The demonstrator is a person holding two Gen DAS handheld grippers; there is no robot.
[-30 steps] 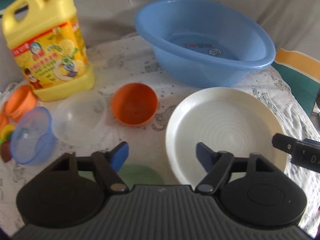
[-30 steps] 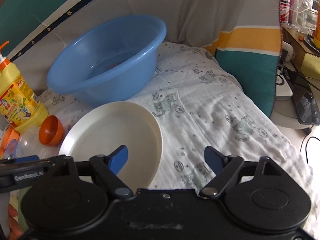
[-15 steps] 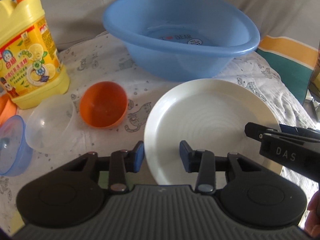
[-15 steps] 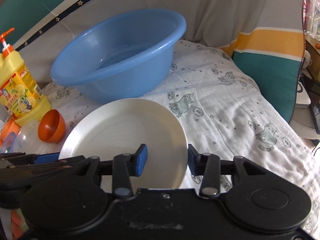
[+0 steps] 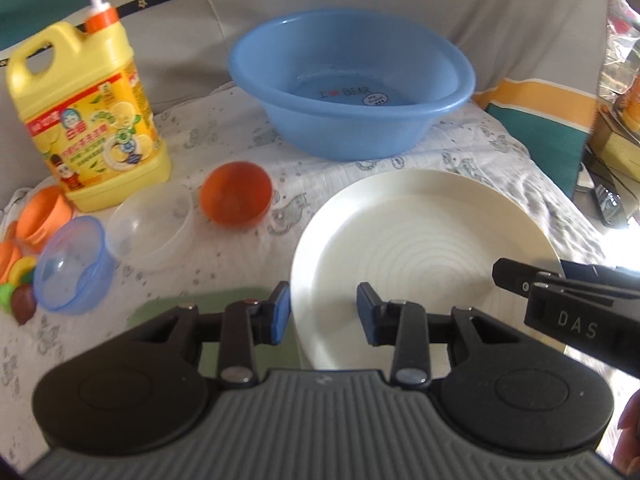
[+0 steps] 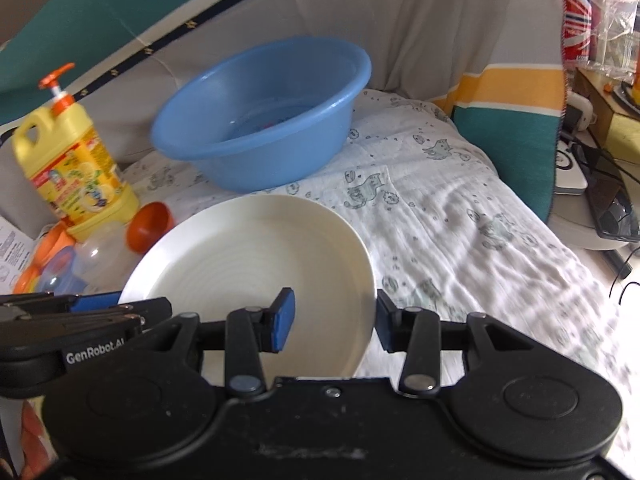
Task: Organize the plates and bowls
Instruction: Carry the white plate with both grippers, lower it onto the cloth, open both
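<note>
Cat-print cloth (image 6: 460,216) w/ white plate (image 5: 424,248) lying flat, round, no long axis; left hand-held gripper (image 5: 323,312) part-open astride its 7 o'clock rim, right hand-held gripper (image 6: 333,316) likewise at 4 o'clock, neither clamped.

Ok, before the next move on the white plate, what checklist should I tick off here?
1. Left gripper straddles the white plate rim: ok.
2. Right gripper straddles the rim on the other side: ok.
3. Jaws closed on the plate: not ok, a gap shows between both pairs of fingers.
4. Plate carries nothing: ok.
5. Orange bowl apart from the plate: ok.
6. Plate lifted off the cloth: cannot tell.
</note>
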